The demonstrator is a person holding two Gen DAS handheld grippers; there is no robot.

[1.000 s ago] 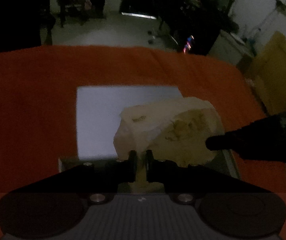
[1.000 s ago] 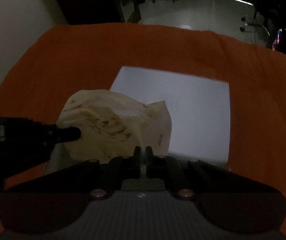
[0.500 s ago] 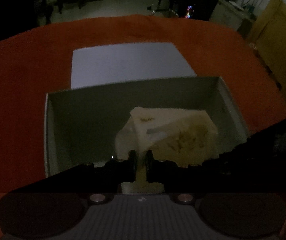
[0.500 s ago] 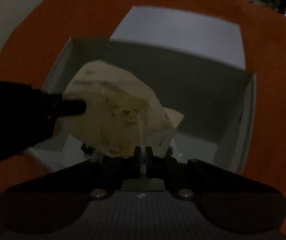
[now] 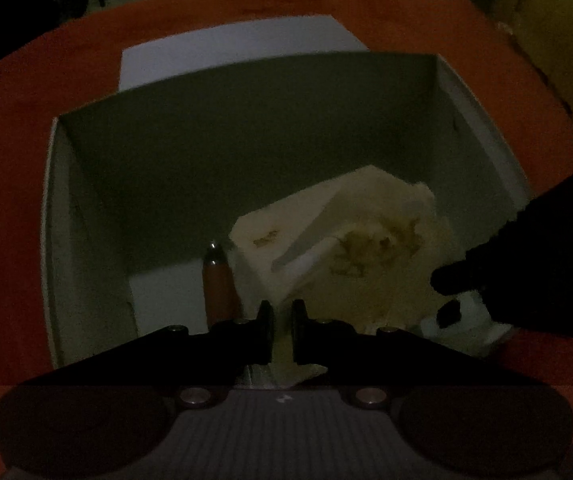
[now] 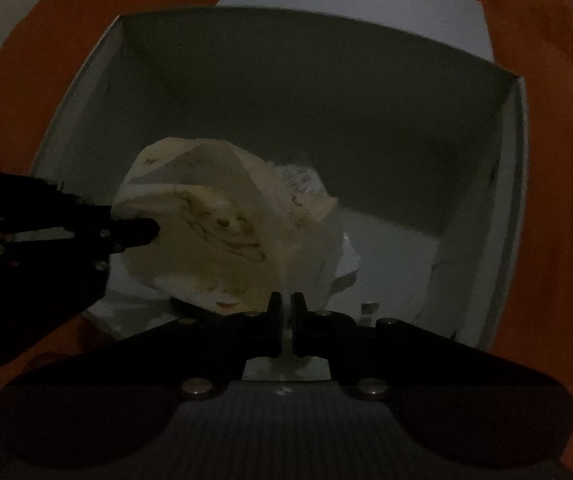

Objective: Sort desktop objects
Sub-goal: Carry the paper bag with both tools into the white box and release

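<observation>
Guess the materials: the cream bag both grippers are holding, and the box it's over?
Cream bag: thin, soft plastic film or paper, matte; it creases, sags and looks slightly translucent. Too dark to settle which. Box: probably cardboard or paperboard, matte grey-white; flat thin walls, sharp folded corners. Both the left gripper and the right gripper pinch the bag's edge.

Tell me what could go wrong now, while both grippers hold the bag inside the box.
1. Both the left gripper and the right gripper are shut on the thin cream bag; pulling apart could tear it.
2. A brown pen-like object lies in the box beside the bag; the bag may cover it or the fingers may knock it.
</observation>
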